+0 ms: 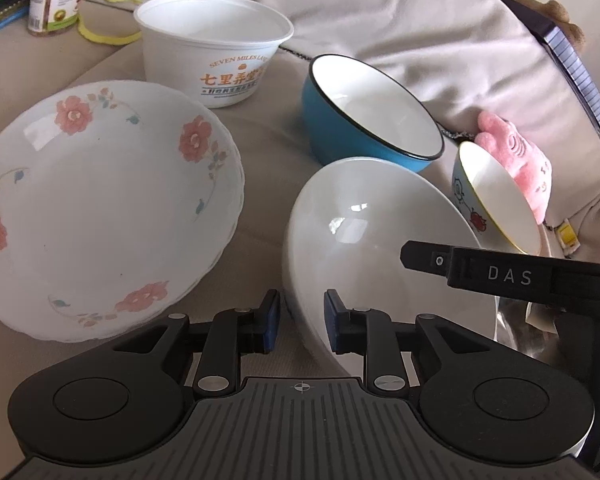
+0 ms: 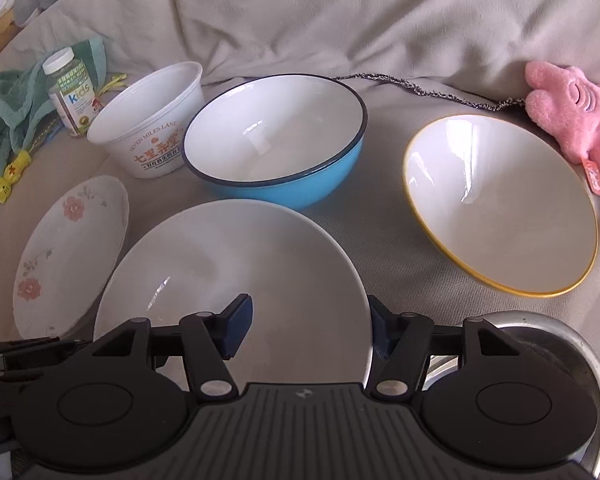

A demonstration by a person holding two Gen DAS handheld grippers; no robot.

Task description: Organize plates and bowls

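Note:
A plain white bowl [image 1: 380, 240] sits tilted on the beige sofa cover, and my left gripper [image 1: 302, 320] is shut on its near rim, one blue pad outside and one inside. My right gripper [image 2: 310, 324] straddles the same white bowl [image 2: 228, 260] at its right rim. Its jaws stand wide and the inner pad is clear of the wall, so it is open. A stack of floral plates [image 1: 100, 208] lies to the left. Behind stand a white paper bowl [image 1: 212, 52] and a blue bowl [image 1: 364, 120]. A yellow-rimmed bowl [image 2: 500, 208] leans at the right.
A metal bowl [image 2: 540, 328] sits under my right gripper at the lower right. A pink plush toy [image 2: 572, 120] and a lined notebook [image 1: 568, 60] lie against the cushion. A vitamin bottle [image 2: 70, 88] and a green towel [image 2: 4, 120] are at the far left.

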